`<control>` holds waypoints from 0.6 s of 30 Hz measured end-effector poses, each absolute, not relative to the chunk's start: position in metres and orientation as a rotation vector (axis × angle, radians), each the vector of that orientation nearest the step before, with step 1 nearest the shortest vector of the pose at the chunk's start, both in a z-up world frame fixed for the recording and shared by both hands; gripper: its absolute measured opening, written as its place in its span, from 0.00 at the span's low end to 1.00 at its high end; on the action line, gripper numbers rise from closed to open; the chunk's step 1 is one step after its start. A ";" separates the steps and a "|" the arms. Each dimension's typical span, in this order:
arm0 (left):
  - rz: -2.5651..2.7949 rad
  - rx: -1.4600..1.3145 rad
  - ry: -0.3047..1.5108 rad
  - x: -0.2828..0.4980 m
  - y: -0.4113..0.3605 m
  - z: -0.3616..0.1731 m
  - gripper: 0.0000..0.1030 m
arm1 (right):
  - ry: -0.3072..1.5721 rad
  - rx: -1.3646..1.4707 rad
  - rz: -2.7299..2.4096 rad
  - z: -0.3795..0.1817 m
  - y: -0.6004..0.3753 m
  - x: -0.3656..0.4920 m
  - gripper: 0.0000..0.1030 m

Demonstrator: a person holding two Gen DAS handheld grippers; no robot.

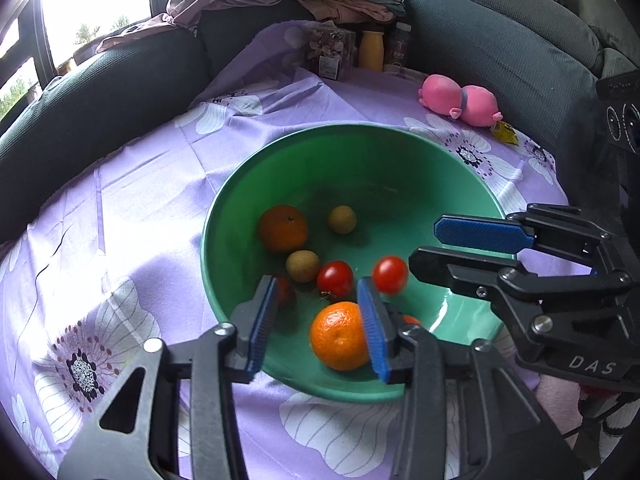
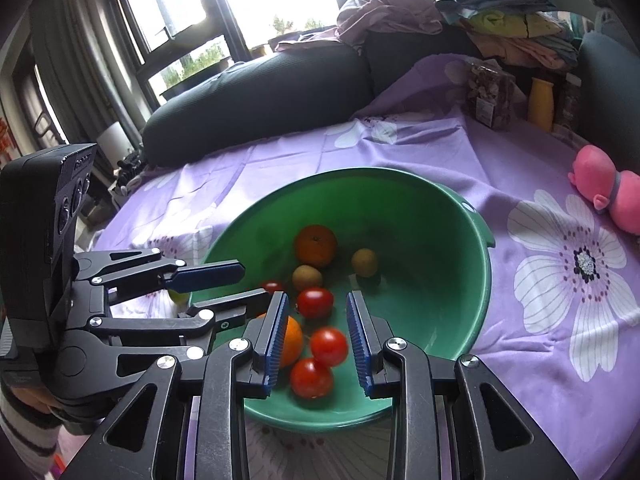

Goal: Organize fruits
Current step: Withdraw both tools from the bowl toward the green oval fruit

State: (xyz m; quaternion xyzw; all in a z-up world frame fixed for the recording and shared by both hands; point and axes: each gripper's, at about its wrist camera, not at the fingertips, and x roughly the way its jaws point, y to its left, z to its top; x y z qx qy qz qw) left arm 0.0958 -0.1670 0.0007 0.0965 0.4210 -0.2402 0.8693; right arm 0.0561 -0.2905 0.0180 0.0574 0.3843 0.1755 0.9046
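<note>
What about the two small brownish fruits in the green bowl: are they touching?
Apart. The left wrist view shows bare bowl between the upper brownish fruit and the lower brownish fruit.

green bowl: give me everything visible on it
The green bowl is round, deep and glossy, plastic by the look, with a small lip or handle on one rim side in the right wrist view. It stands upright on the purple floral cloth. Inside lie two oranges, tomatoes and two small brownish-green fruits; one tomato looks blurred. Both grippers' jaws hang over its near rim; contact cannot be told.
</note>
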 end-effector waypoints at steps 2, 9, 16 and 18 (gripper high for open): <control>-0.495 0.192 0.872 0.094 -0.163 0.004 0.57 | 0.792 0.118 0.357 0.019 -0.291 0.055 0.30; -0.424 0.115 0.848 0.079 -0.122 0.016 0.73 | 0.778 0.137 0.343 0.026 -0.298 0.049 0.30; -0.254 -0.035 0.920 0.039 -0.030 -0.005 0.81 | 0.765 0.141 0.391 0.032 -0.296 0.036 0.33; -0.194 -0.080 0.960 0.025 -0.003 -0.015 0.81 | 0.763 0.135 0.437 0.034 -0.289 0.032 0.38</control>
